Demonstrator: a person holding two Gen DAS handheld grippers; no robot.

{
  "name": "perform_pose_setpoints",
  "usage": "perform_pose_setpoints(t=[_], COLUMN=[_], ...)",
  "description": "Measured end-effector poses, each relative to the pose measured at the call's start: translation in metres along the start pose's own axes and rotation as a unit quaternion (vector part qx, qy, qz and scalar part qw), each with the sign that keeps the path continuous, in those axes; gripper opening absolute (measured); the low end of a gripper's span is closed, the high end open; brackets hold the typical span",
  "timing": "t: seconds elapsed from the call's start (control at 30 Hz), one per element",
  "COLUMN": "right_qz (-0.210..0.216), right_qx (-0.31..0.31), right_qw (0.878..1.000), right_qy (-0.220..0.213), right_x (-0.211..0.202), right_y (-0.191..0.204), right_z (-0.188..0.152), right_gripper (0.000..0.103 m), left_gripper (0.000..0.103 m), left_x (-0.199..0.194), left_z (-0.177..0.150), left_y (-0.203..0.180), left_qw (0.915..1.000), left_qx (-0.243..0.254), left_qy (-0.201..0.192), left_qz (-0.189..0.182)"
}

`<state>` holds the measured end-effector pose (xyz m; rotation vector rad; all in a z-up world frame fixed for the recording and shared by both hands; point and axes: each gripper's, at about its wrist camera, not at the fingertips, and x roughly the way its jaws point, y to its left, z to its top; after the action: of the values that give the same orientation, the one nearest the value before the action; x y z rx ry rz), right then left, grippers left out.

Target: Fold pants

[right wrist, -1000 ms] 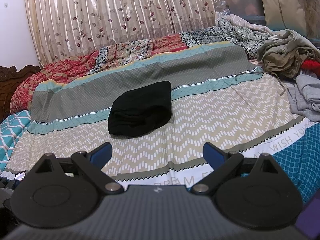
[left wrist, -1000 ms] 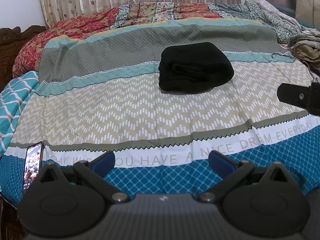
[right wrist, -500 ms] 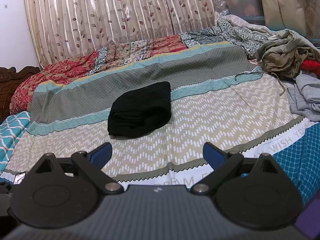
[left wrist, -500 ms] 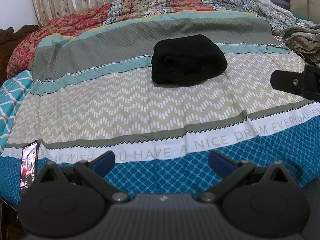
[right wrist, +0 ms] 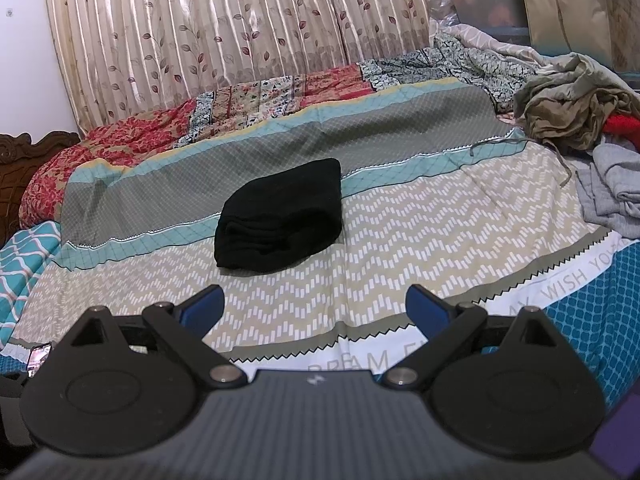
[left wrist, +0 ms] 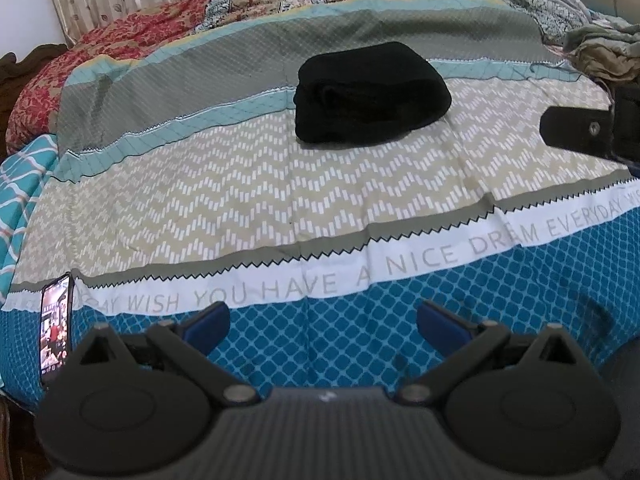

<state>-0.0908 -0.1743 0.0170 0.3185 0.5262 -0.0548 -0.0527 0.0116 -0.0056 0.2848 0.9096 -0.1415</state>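
Centrally, we list the black pants [left wrist: 370, 94], folded into a thick, soft, rounded bundle lying on the bedspread [left wrist: 280, 184], where its chevron band meets the teal stripe. We hold both tools back over the near edge, well apart from the bundle: the left gripper [left wrist: 322, 322] with blue-padded fingers spread wide and empty, the right gripper [right wrist: 314, 308] likewise wide and empty. Outward: a lit phone [left wrist: 56, 338] at the left edge; crumpled olive and grey clothes [right wrist: 568, 116] at right; pleated leaf-print curtains [right wrist: 224, 28] behind.
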Motion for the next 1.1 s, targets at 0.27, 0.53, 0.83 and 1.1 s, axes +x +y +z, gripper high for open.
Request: perform_pose_setpoints(t=[0.27, 0.53, 0.83, 1.1], right_qz=[0.0, 0.0, 0.0, 0.0], right_qx=[0.004, 0.006, 0.007, 0.009], right_qw=[1.0, 1.0, 1.0, 1.0], right_qy=[0.001, 0.002, 0.005, 0.006], right_x=[0.0008, 0.0009, 0.002, 0.0026], right_y=[-0.0014, -0.002, -0.0031, -0.0037], right_z=[-0.0007, -0.0019, -0.0027, -0.0046], right_gripper=[0.099, 0.099, 0.099, 0.099], left_gripper=[0.103, 0.103, 0.103, 0.103], left_x=[0.0011, 0.0018, 0.003, 0.0044], left_z=[0.0, 0.0002, 0.0004, -0.0001], left_y=[-0.0014, -0.0015, -0.001, -0.0004], left_qw=[1.0, 0.9999, 0.9998, 0.9997], left_qx=[0.003, 0.004, 0.002, 0.001], left_qy=[0.004, 0.002, 0.004, 0.007], left_qz=[0.006, 0.013, 0.02, 0.022])
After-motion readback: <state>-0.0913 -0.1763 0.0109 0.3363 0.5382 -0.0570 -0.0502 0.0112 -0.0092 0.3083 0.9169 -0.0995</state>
